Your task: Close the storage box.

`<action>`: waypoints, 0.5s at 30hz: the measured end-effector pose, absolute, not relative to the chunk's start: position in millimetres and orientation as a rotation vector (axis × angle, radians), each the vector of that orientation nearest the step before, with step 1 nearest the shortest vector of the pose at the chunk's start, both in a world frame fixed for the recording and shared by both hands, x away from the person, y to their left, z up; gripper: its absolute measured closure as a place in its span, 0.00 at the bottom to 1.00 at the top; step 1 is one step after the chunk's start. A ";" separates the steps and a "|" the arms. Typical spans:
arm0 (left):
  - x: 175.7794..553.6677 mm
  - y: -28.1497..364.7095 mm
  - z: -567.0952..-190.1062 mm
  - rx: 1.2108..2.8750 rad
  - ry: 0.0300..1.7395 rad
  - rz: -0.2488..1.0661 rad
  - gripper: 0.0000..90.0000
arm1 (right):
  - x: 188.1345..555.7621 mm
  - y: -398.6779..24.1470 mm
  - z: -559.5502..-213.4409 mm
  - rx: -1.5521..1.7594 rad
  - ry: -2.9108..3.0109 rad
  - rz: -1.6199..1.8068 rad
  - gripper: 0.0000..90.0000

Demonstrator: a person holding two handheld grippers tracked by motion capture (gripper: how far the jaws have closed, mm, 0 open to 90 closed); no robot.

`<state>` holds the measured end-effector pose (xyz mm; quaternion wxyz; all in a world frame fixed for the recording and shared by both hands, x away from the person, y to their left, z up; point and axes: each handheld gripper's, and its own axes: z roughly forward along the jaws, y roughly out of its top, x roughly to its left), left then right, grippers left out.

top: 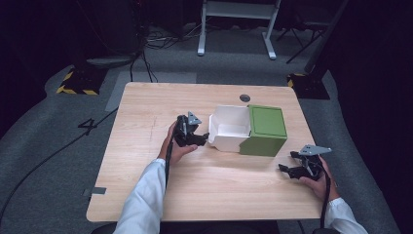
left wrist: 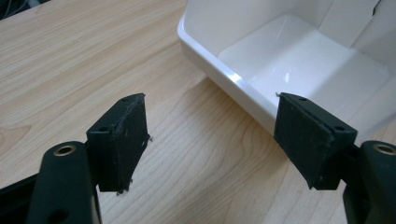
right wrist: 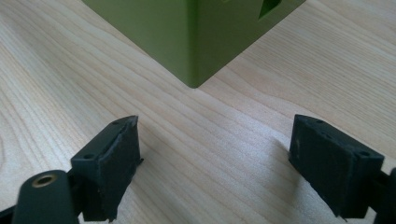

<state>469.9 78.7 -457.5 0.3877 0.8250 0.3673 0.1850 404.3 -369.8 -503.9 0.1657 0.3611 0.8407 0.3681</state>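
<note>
A green box (top: 263,130) lies on the wooden table (top: 146,107) with a white inner tray (top: 229,129) slid partway out of its left side. My left gripper (top: 197,137) stands open just left of the tray, and nothing sits between its jaws. In the left gripper view the tray's glossy white rim (left wrist: 233,79) runs close in front of the right pad (left wrist: 306,133). My right gripper (top: 288,168) rests open near the table's front right, short of the box. In the right gripper view the box's near corner (right wrist: 194,51) stands ahead, between the open pads.
A round cable hole (top: 245,98) sits in the table behind the box. Beyond the table are a white desk frame (top: 237,19), floor cables (top: 146,53) and yellow-black striped bases (top: 78,80). Bare wood lies left of and in front of the box.
</note>
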 end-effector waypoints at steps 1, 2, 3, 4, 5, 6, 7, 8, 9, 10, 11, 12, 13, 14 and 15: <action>471.1 77.7 -457.2 2.092 0.935 0.479 0.29 | 404.3 -369.8 -503.9 1.029 2.394 1.048 0.18; 472.3 76.6 -457.0 2.095 0.934 0.465 0.29 | 404.3 -369.7 -503.9 1.029 2.394 1.048 0.18; 473.5 75.3 -457.3 2.089 0.931 0.466 0.29 | 404.3 -369.8 -503.9 1.028 2.394 1.048 0.18; 474.4 74.2 -457.3 2.080 0.940 0.458 0.30 | 404.3 -369.8 -503.9 1.028 2.394 1.048 0.18; 475.7 73.3 -457.6 2.075 0.942 0.448 0.30 | 404.3 -369.7 -503.9 1.030 2.394 1.048 0.18; 477.1 72.4 -458.1 2.070 0.939 0.435 0.30 | 404.3 -369.8 -503.9 1.029 2.394 1.048 0.18; 478.0 71.0 -458.5 2.061 0.934 0.434 0.30 | 404.3 -369.7 -503.9 1.029 2.394 1.048 0.18; 478.2 69.8 -458.7 2.063 0.933 0.431 0.30 | 404.3 -369.8 -503.9 1.029 2.394 1.048 0.18; 479.7 67.4 -459.8 2.069 0.925 0.434 0.30 | 404.3 -369.7 -503.9 1.029 2.394 1.048 0.18; 480.1 65.1 -460.6 2.073 0.928 0.432 0.30 | 404.3 -369.8 -503.9 1.028 2.394 1.048 0.18; 481.0 63.5 -461.3 2.071 0.928 0.426 0.30 | 404.3 -369.7 -503.9 1.029 2.394 1.048 0.18; 482.1 61.8 -462.2 2.067 0.927 0.423 0.30 | 404.3 -369.7 -503.9 1.029 2.394 1.048 0.18; 482.6 59.5 -463.3 2.070 0.932 0.416 0.31 | 404.3 -369.7 -503.9 1.029 2.394 1.048 0.18; 483.5 57.8 -464.5 2.079 0.925 0.422 0.31 | 404.3 -369.7 -503.9 1.029 2.394 1.048 0.18; 484.1 56.0 -465.9 2.086 0.929 0.417 0.31 | 404.3 -369.8 -503.9 1.028 2.394 1.048 0.18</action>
